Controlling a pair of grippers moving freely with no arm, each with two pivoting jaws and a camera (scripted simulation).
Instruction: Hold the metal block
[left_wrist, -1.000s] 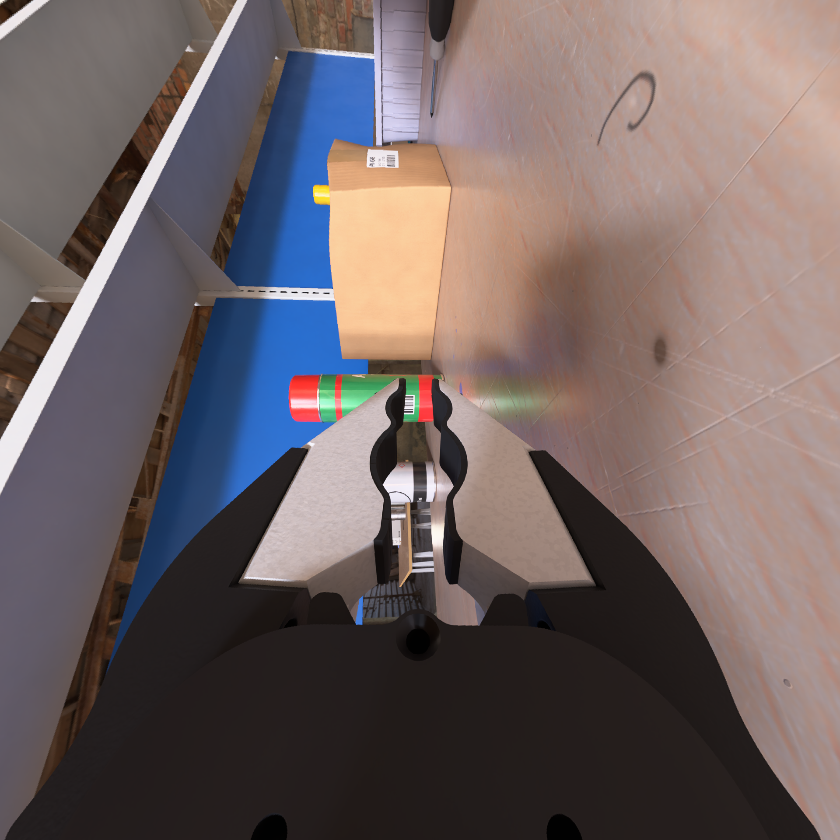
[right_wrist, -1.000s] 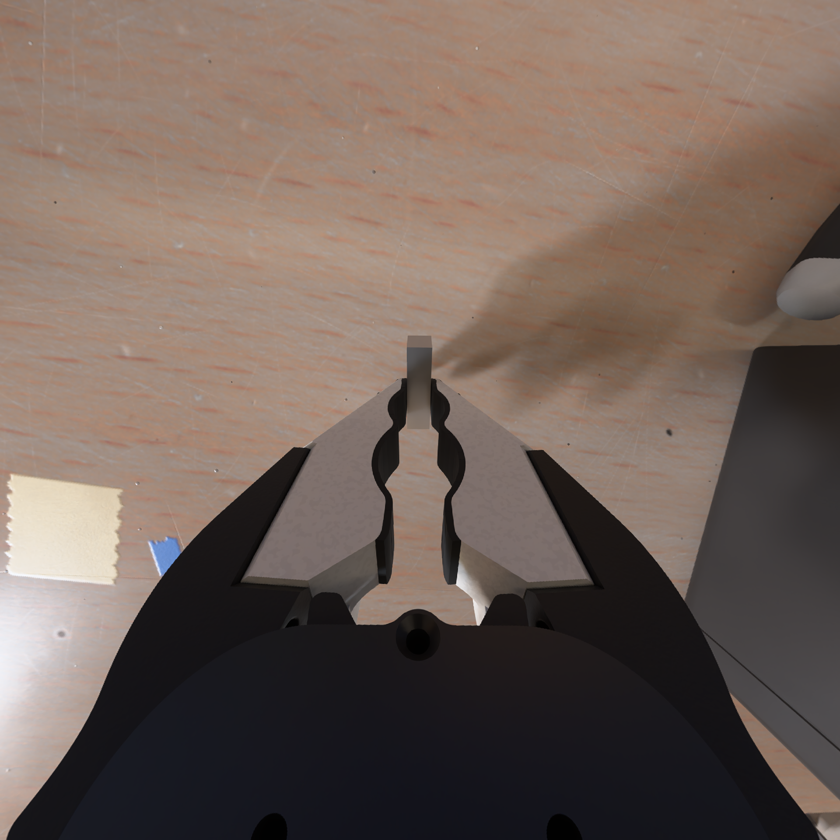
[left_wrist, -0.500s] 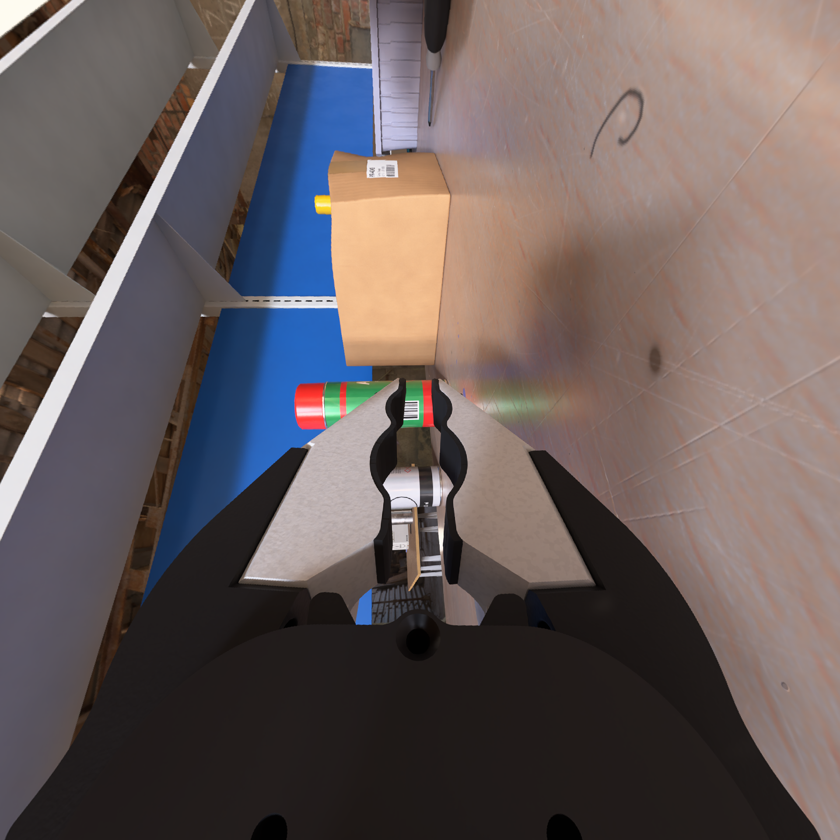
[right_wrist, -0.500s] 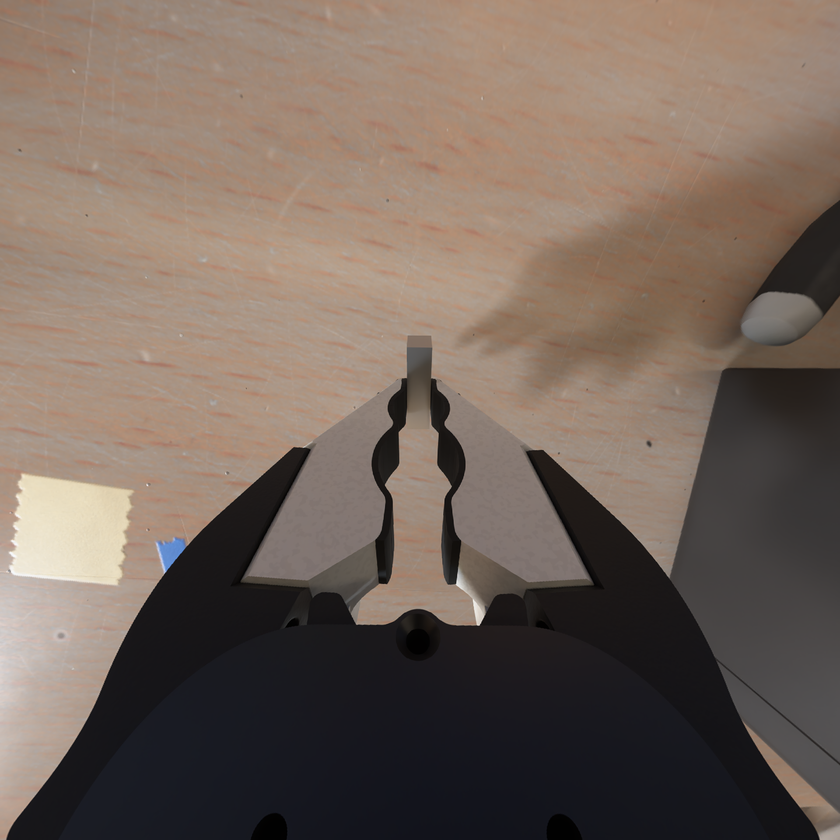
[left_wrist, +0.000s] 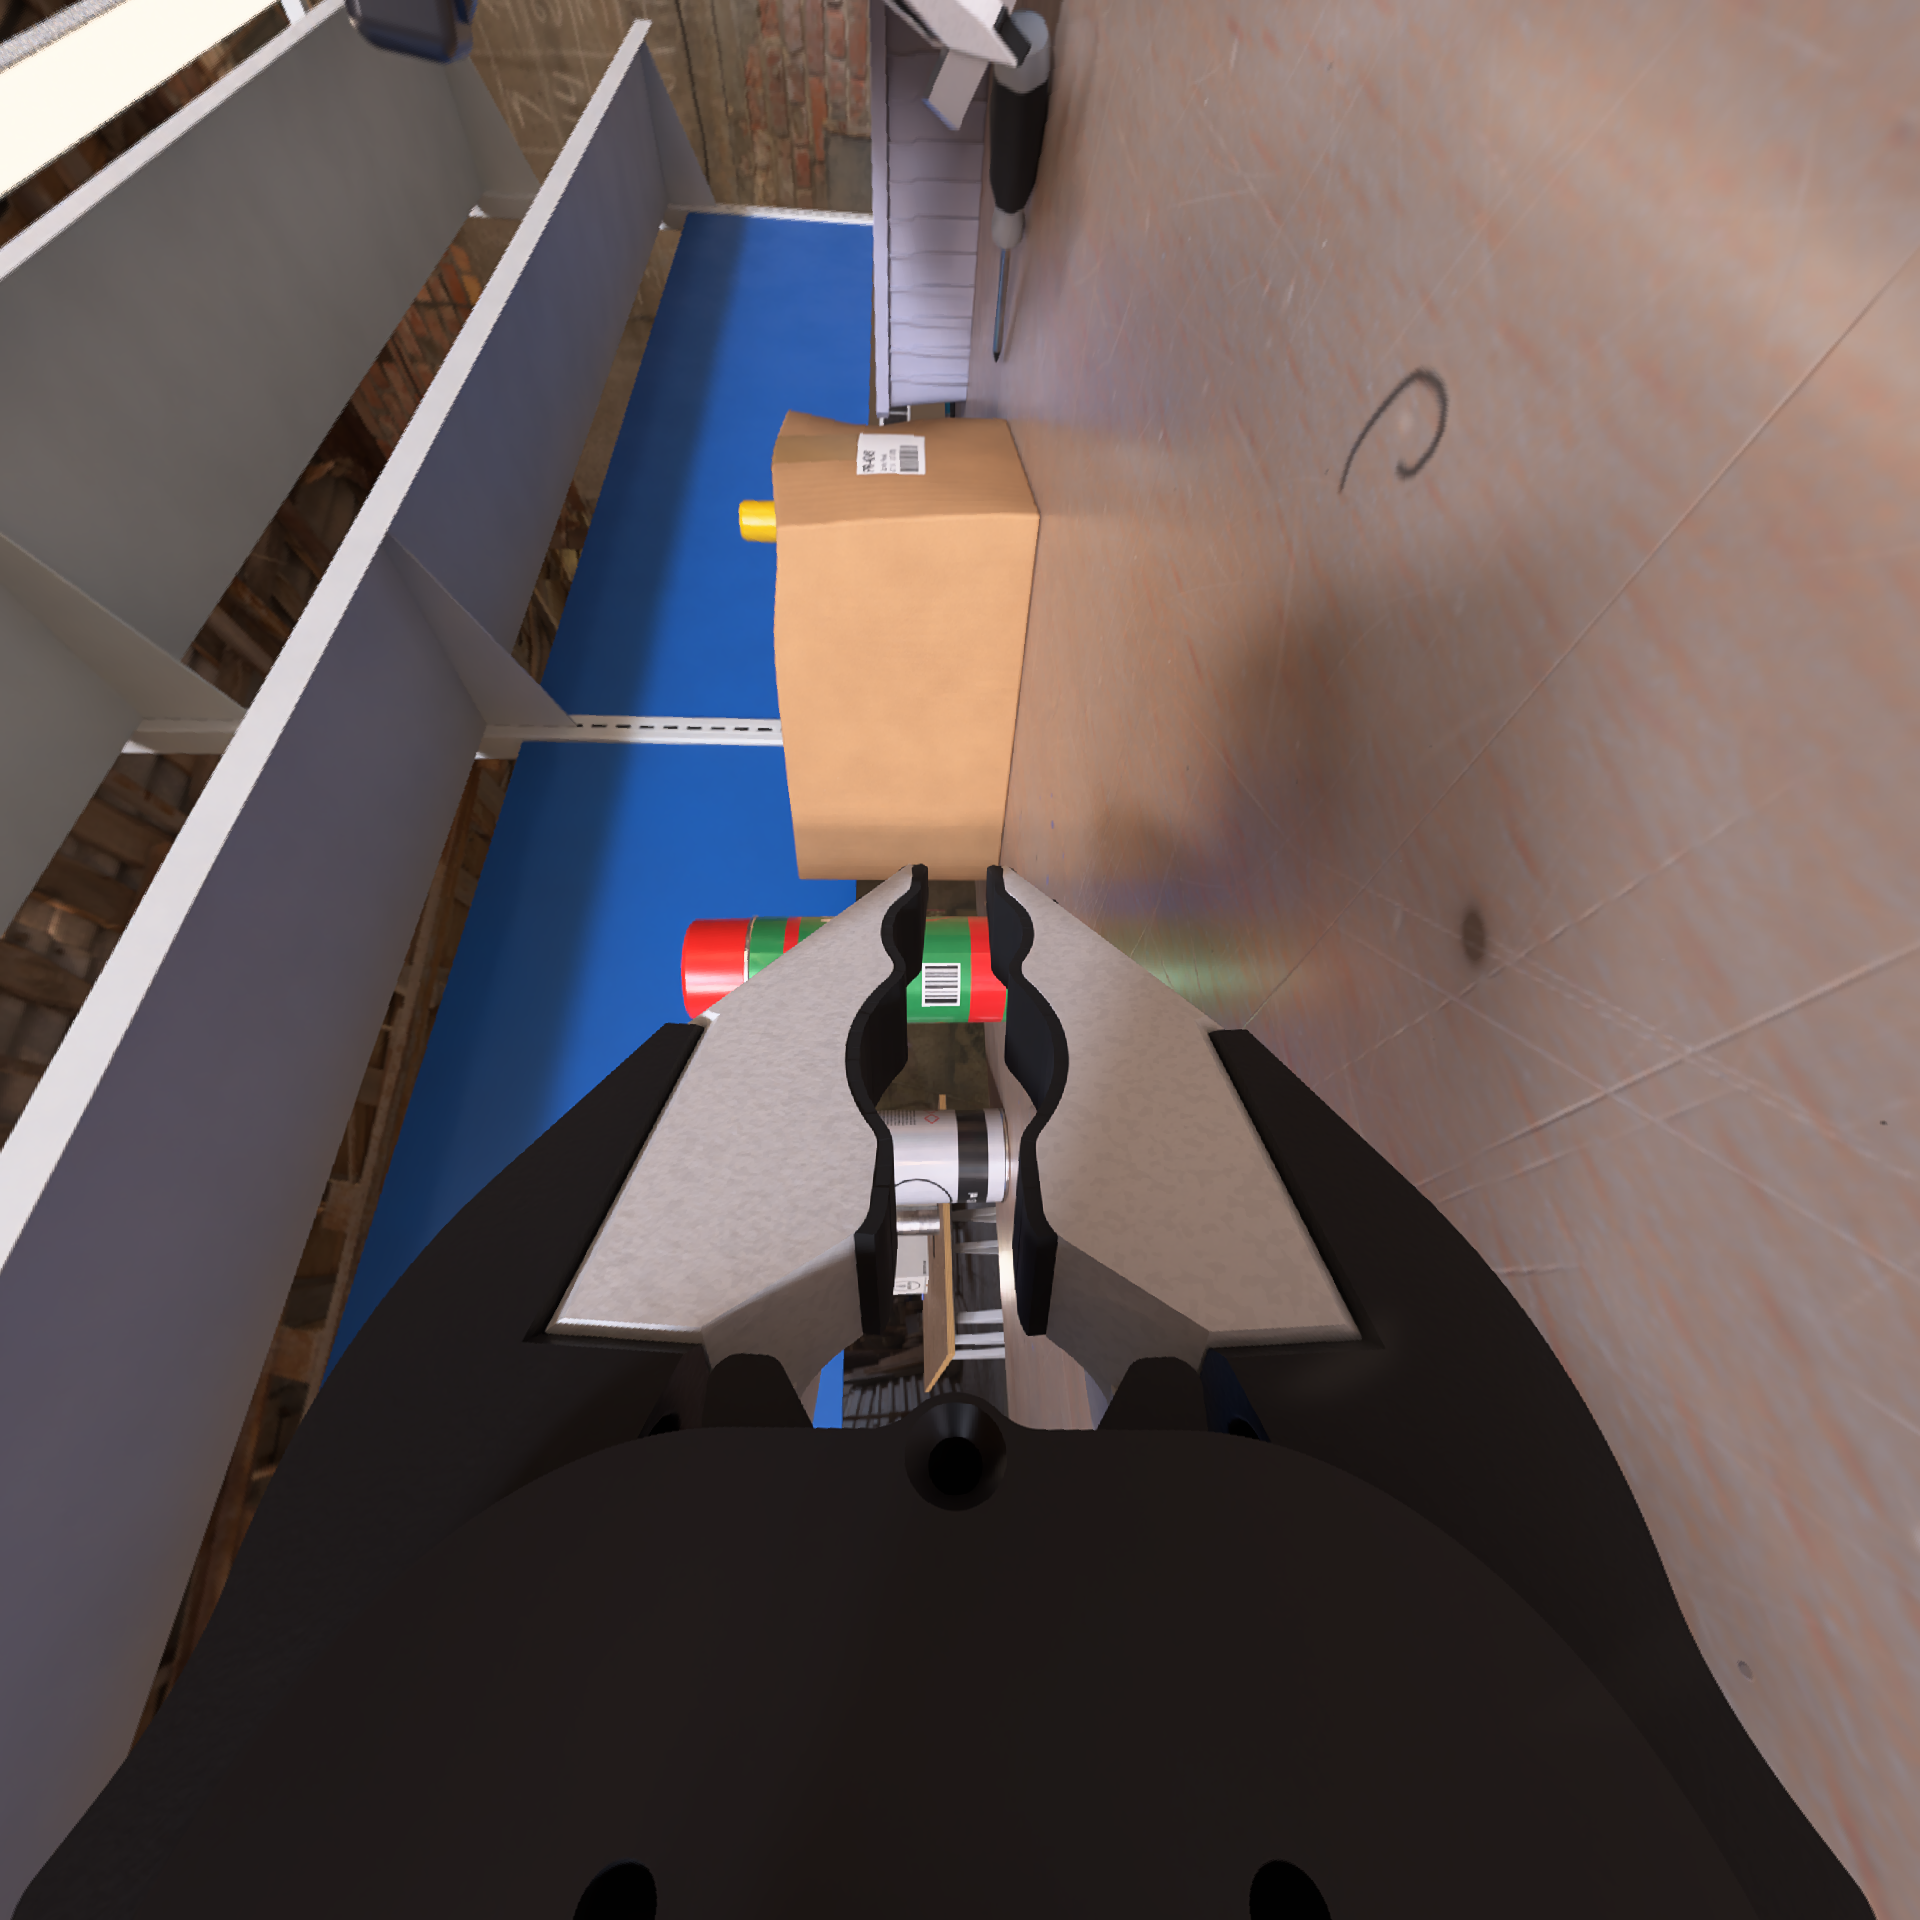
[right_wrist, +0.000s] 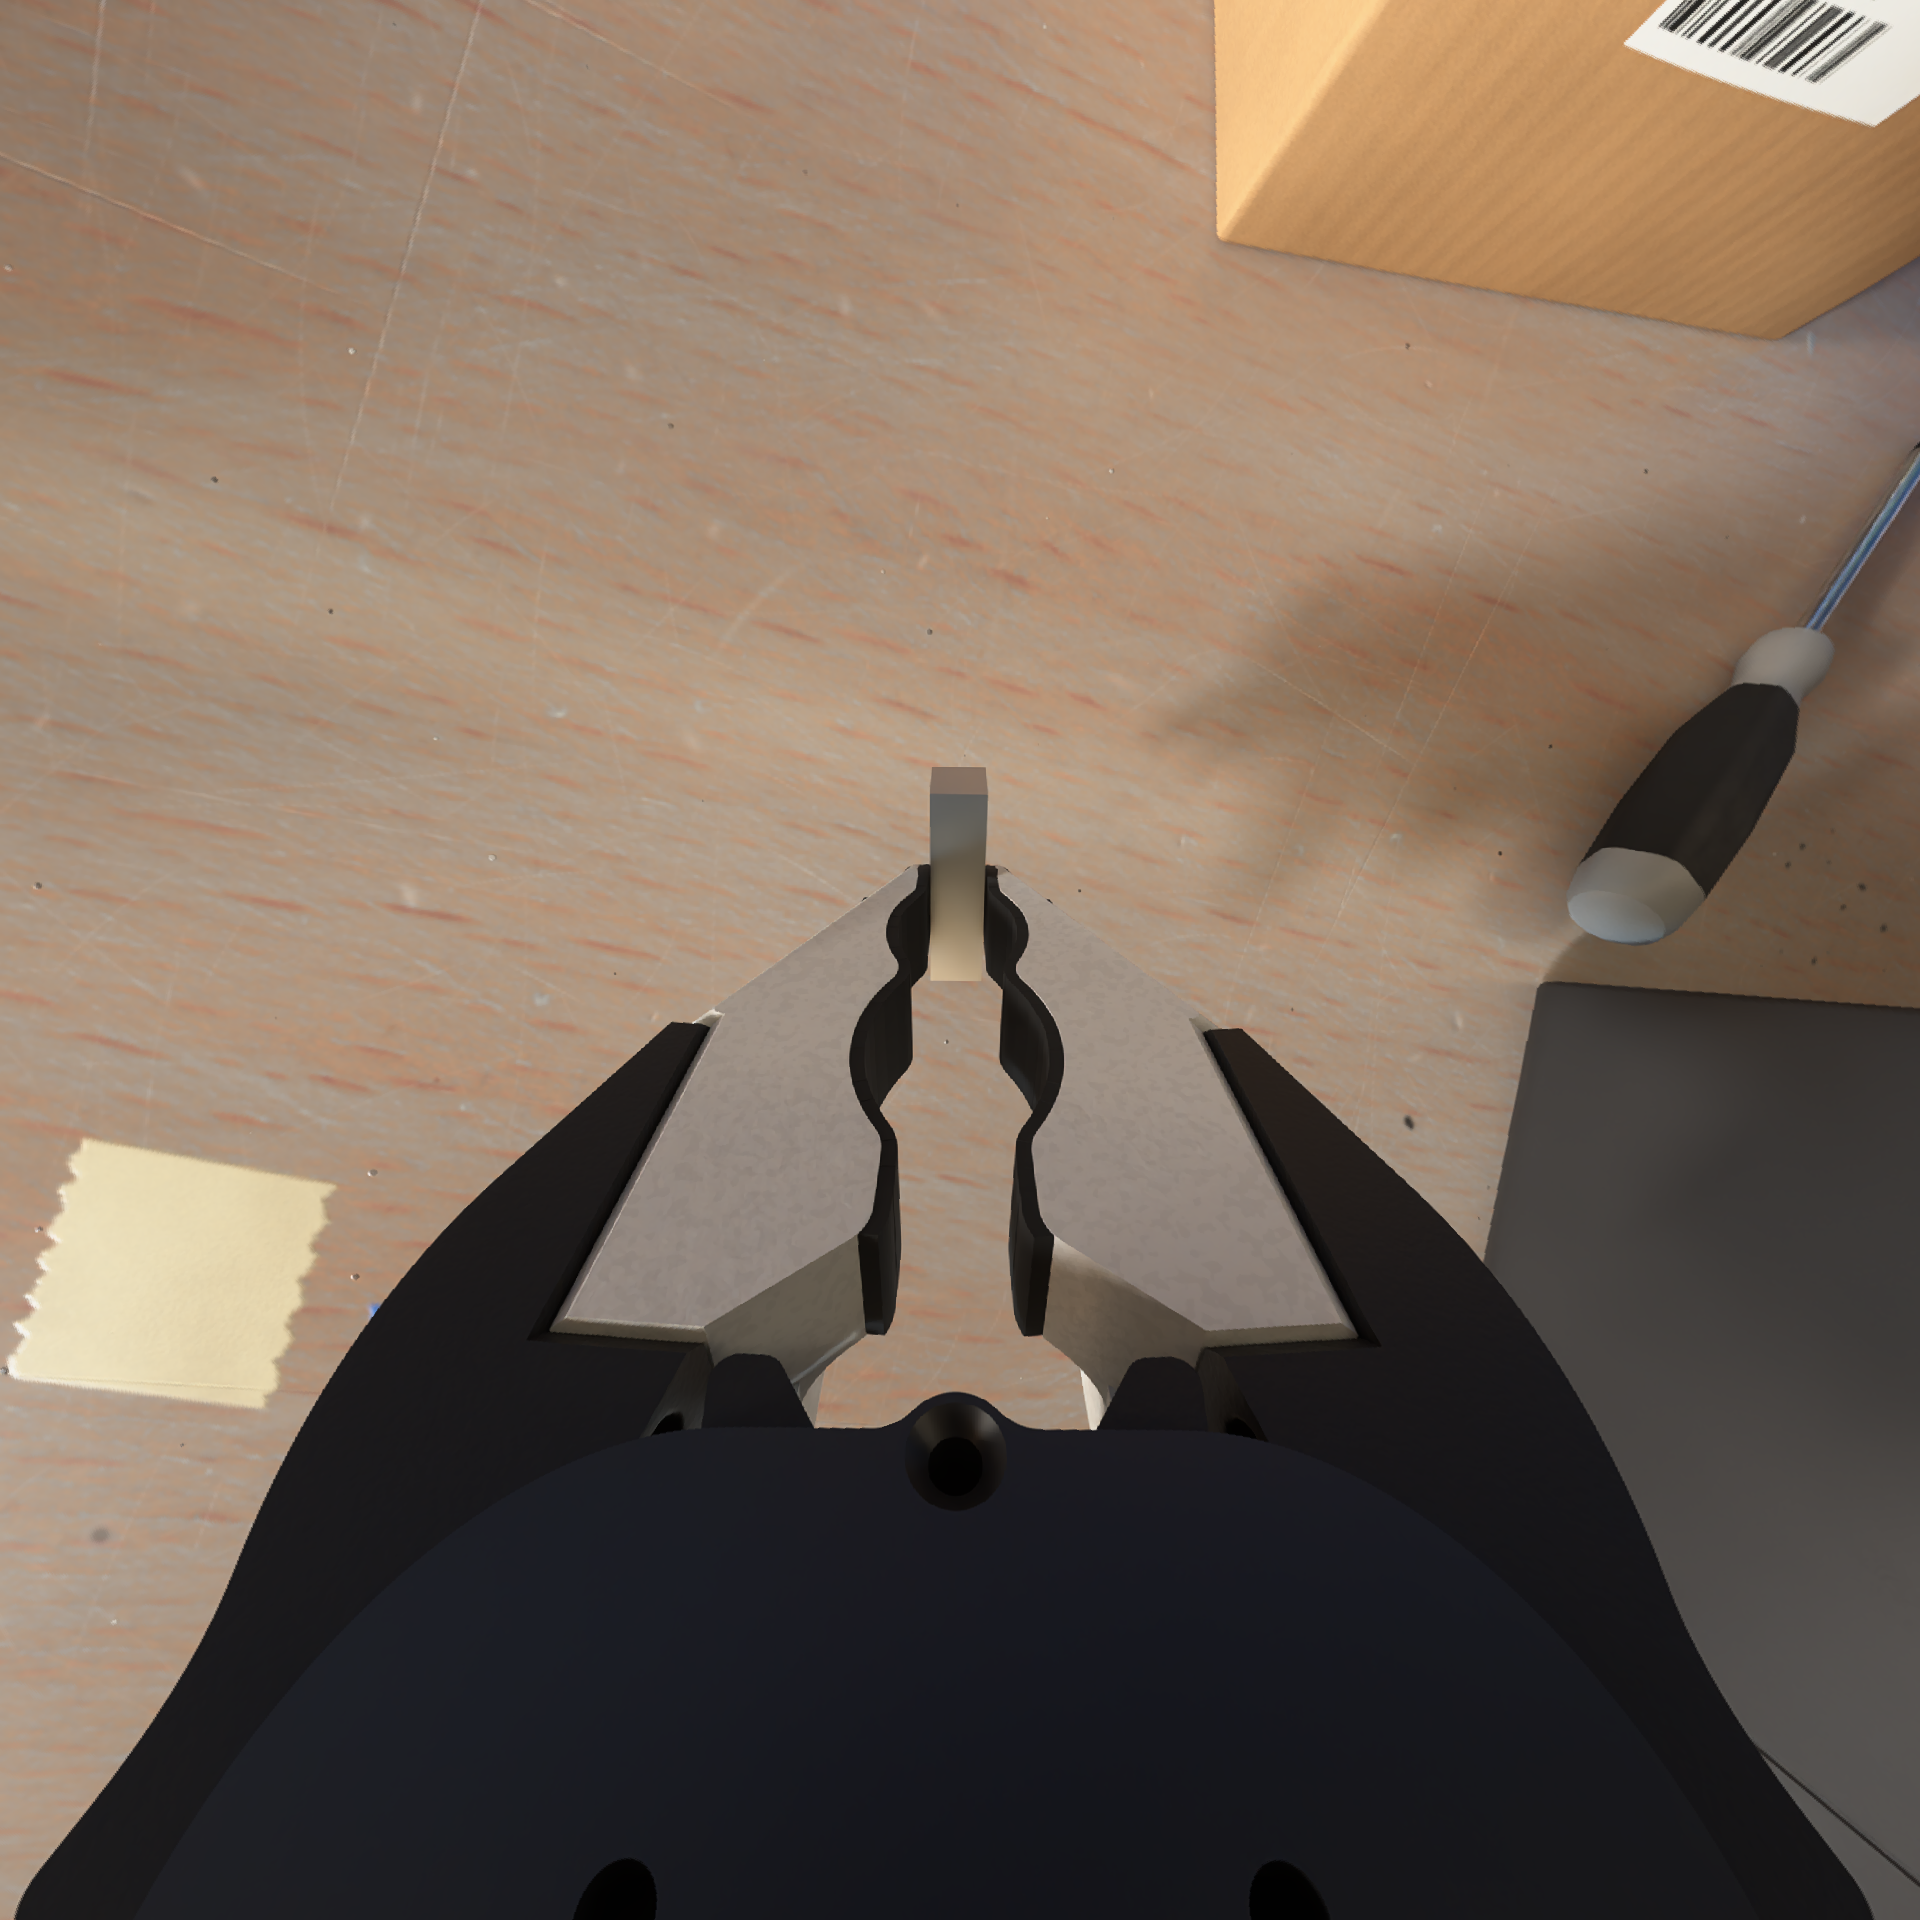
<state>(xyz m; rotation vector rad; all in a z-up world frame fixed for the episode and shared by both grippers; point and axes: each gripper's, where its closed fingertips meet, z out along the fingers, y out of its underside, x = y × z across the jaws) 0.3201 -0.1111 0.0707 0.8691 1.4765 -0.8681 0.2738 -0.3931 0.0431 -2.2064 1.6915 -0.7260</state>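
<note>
Holding step underway: right gripper (right_wrist: 954, 883) clenched on the metal block (right_wrist: 956, 873) above the surface (right_wrist: 623, 520), screwdriver (right_wrist: 1704, 790) at two o'clock. Left gripper (left_wrist: 954, 883) released, empty. Next: steady grip, no slack.

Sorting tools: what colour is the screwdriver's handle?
Black with a pale grey end cap, screwdriver; right wrist view shows it best.

From my left fingers I see a white barcode label on the brown cardboard box (left_wrist: 904, 644), a barcode patch on the red-and-green spray can (left_wrist: 940, 966) and small print on the silver-and-black tin (left_wrist: 951, 1158); none is legible.
</note>
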